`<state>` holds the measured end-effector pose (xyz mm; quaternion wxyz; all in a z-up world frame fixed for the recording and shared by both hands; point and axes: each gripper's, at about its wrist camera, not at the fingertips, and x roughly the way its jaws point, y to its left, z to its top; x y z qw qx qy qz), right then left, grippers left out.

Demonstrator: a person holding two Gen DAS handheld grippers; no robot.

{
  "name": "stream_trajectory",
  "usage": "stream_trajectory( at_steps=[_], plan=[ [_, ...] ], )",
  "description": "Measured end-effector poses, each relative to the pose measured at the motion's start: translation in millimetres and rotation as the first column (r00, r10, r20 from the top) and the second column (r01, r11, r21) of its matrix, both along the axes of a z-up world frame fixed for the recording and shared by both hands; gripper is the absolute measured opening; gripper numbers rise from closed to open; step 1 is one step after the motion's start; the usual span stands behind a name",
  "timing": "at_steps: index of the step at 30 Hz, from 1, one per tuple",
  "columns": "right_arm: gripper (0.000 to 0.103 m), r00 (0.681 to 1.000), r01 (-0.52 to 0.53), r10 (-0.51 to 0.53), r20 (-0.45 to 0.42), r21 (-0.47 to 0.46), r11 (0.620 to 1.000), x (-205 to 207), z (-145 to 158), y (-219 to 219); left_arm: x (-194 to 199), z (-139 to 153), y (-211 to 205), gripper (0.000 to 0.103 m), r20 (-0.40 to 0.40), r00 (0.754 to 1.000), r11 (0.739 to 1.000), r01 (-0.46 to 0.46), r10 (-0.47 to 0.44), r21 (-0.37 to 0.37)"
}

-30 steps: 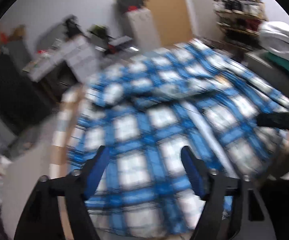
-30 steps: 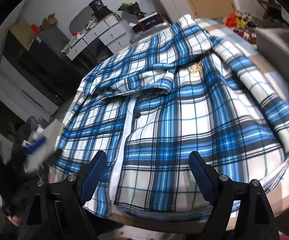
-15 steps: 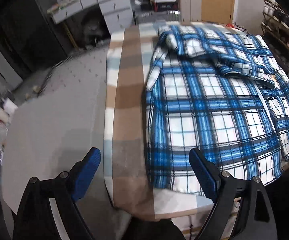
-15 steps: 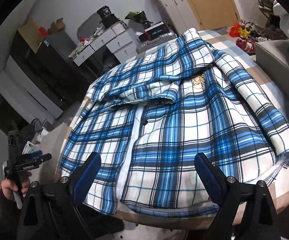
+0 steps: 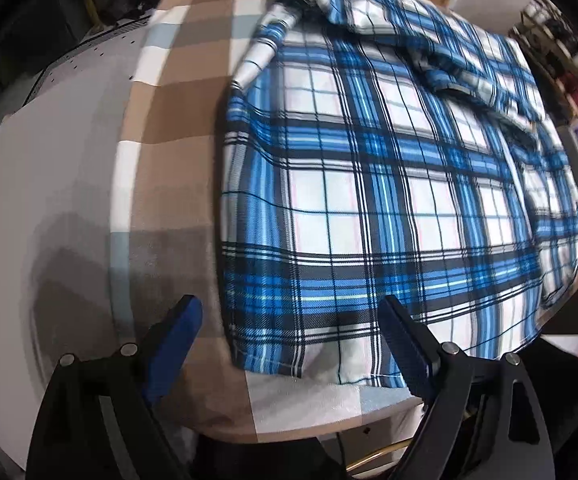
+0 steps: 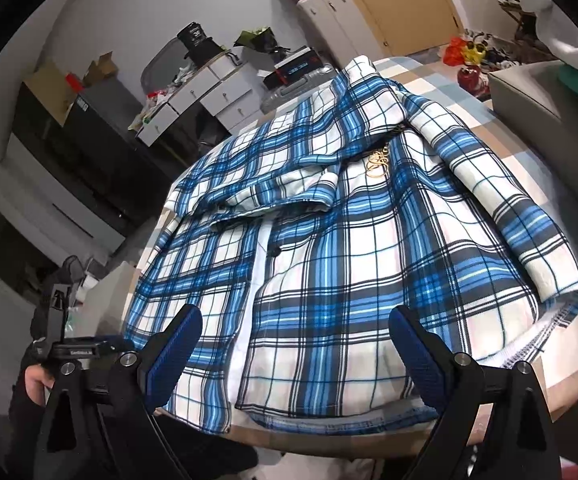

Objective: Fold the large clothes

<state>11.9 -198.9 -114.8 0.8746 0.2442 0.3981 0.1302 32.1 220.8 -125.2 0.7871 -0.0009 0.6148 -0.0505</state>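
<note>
Left gripper (image 5: pixel 285 340) wide open, empty, hovering over near-left hem corner of plaid shirt (image 5: pixel 389 200); right gripper (image 6: pixel 293 344) likewise spread w/ nothing held, above near hem approx at button placket. Shirt spread front-up on checked table cover (image 5: pixel 177 128), one sleeve (image 6: pixel 273 184) folded across chest, other sleeve (image 6: pixel 501 204) lying along right side, near hem at table's near edge. Prob light, soft, floppy fabric, no stiffness, likely to sag and bunch if pinched mid-panel, so best taken at hem corners or side seam, both layers pinched together.
</note>
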Motion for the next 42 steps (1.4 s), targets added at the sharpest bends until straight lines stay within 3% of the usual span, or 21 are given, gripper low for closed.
stream_trajectory(
  at_steps=[1, 3, 7, 10, 13, 15, 19, 24, 28, 31, 34, 36, 37, 38, 42],
  plan=[
    [0.095, 1.000, -0.002, 0.002, 0.001, -0.004, 1.000, -0.2, 0.4, 1.0, -0.3, -2.8, -2.2, 0.079, -0.008, 1.000, 1.000, 0.012, -0.012, -0.009],
    [0.095, 1.000, -0.007, 0.007, 0.002, -0.010, 1.000, -0.4, 1.0, 2.8, -0.7, -3.7, -5.1, 0.078, -0.001, 0.999, 0.999, 0.032, -0.032, -0.040],
    [0.095, 1.000, -0.010, 0.010, 0.021, -0.013, 1.000, -2.8, 4.0, 4.0, 1.1, -2.4, 0.9, 0.077, -0.013, 1.000, 0.975, 0.017, -0.021, -0.222],
    [0.095, 1.000, -0.016, 0.017, 0.024, -0.011, 1.000, -3.2, 4.5, 4.3, -1.0, 9.5, 3.9, 0.077, 0.018, 1.000, 0.926, 0.029, -0.024, -0.375],
    [0.095, 1.000, -0.020, 0.020, 0.020, -0.007, 1.000, -2.2, 4.1, 4.3, -1.3, 21.6, 4.0, 0.078, 0.078, 0.996, 0.875, 0.084, -0.053, -0.476],
    [0.095, 1.000, -0.018, 0.018, 0.016, -0.001, 1.000, -1.7, 3.2, 3.5, 4.5, 23.6, 2.5, 0.078, 0.100, 0.993, 0.888, 0.094, -0.054, -0.451],
    [0.095, 1.000, -0.012, 0.012, 0.009, 0.003, 1.000, -1.2, 2.0, 2.1, 17.3, 1.8, 7.4, 0.078, 0.032, 0.999, 0.926, 0.034, -0.024, -0.375],
    [0.095, 1.000, 0.011, -0.011, 0.016, 0.012, 1.000, -2.5, 3.3, -3.8, 5.9, 2.2, 24.5, 0.077, 0.037, 0.999, 0.913, -0.008, 0.025, -0.407],
    [0.095, 0.997, 0.057, -0.059, 0.049, 0.028, 0.998, -3.9, 12.4, -21.5, 4.2, 2.9, 19.1, 0.077, 0.054, 0.998, 0.912, 0.034, -0.013, -0.409],
    [0.095, 0.995, 0.085, -0.076, 0.059, -0.161, 0.983, -0.2, 26.3, -39.2, 5.9, 2.6, 11.6, 0.077, 0.065, 0.997, 0.913, 0.067, -0.044, -0.403],
    [0.095, 0.995, 0.104, -0.103, 0.019, -0.292, 0.951, 10.1, 28.6, -57.3, 2.7, 1.5, 6.3, 0.077, 0.101, 0.993, 0.913, 0.099, -0.064, -0.396],
    [0.095, 0.989, 0.100, -0.132, -0.064, -0.364, 0.926, 23.7, 18.2, -71.9, -1.0, 3.1, 9.7, 0.063, 0.107, 0.992, 0.915, 0.104, -0.067, -0.390],
    [0.095, 0.985, 0.084, -0.134, -0.108, -0.376, 0.923, 29.4, 11.0, -77.8, -1.6, 1.7, 9.2, 0.048, 0.098, 0.992, 0.913, 0.114, -0.081, -0.393],
    [0.095, 0.981, 0.073, -0.136, -0.141, -0.382, 0.921, 33.0, 5.3, -81.1, -2.3, 1.0, 9.3, 0.041, 0.092, 0.992, 0.916, 0.112, -0.083, -0.384],
    [0.094, 0.962, 0.033, -0.134, -0.237, -0.384, 0.923, 44.1, -14.9, -90.3, -3.3, 2.6, 9.7, 0.031, 0.052, 0.997, 0.946, 0.077, -0.064, -0.314]
  ],
)
